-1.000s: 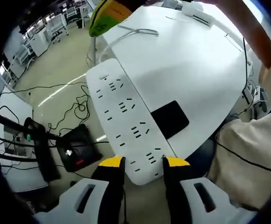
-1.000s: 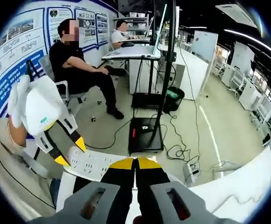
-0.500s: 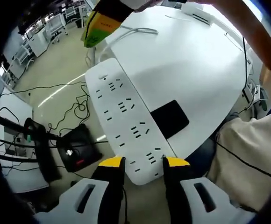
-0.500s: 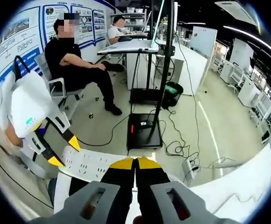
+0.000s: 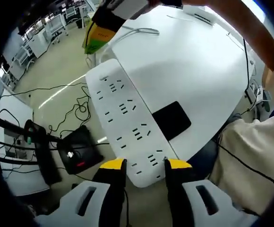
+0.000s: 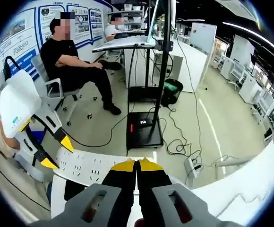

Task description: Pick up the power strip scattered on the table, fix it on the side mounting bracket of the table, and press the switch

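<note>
In the left gripper view, the near end of the power strip (image 5: pixel 127 127) lies behind the yellow fingertips (image 5: pixel 112 164) of the left hand-held gripper (image 5: pixel 144 164); the right hand-held gripper (image 5: pixel 99 33) is cut off by the upper edge, so how its jaws stand cannot be told there. The switch on the strip is too small to make out. In the right gripper view, that gripper's own body (image 6: pixel 137 198) hides the strip's far end and most of the tabletop (image 6: pixel 241 189).
</note>
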Demonstrator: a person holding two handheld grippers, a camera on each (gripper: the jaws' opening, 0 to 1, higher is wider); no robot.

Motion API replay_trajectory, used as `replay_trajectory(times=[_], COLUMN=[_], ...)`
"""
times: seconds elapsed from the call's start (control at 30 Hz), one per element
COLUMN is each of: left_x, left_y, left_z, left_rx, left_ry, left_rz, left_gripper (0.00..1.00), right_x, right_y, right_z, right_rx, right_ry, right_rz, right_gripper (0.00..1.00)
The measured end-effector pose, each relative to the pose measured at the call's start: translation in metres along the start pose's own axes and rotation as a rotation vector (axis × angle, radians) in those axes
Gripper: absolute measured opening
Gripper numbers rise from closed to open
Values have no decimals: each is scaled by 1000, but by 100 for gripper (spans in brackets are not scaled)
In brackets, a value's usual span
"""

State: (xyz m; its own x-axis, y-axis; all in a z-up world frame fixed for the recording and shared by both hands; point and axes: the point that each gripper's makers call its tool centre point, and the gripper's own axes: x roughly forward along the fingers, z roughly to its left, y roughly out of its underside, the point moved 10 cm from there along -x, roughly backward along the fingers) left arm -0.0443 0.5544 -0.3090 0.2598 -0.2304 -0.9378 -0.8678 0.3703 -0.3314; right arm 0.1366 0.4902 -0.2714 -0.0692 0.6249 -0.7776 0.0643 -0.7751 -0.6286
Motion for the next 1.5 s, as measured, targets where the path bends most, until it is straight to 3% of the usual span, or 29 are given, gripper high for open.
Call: replay_trajectory(times=[0.33,0.83,1.5], left_x=[-1,-1,0], left_y=[0,2,0], left_z=[-1,-3,-4], left_rx=[-1,-1,5], left_ry=[-1,-3,-8], left_rz=[2,-8,6], left_gripper=[37,37,37], right_x=[11,29,34], right_y=[12,25,28], right_z=[-3,15,8], right_rx=[1,-25,11], right_ry=[2,-21,-39], right_rz=[66,136,162], right_gripper=[0,0,0])
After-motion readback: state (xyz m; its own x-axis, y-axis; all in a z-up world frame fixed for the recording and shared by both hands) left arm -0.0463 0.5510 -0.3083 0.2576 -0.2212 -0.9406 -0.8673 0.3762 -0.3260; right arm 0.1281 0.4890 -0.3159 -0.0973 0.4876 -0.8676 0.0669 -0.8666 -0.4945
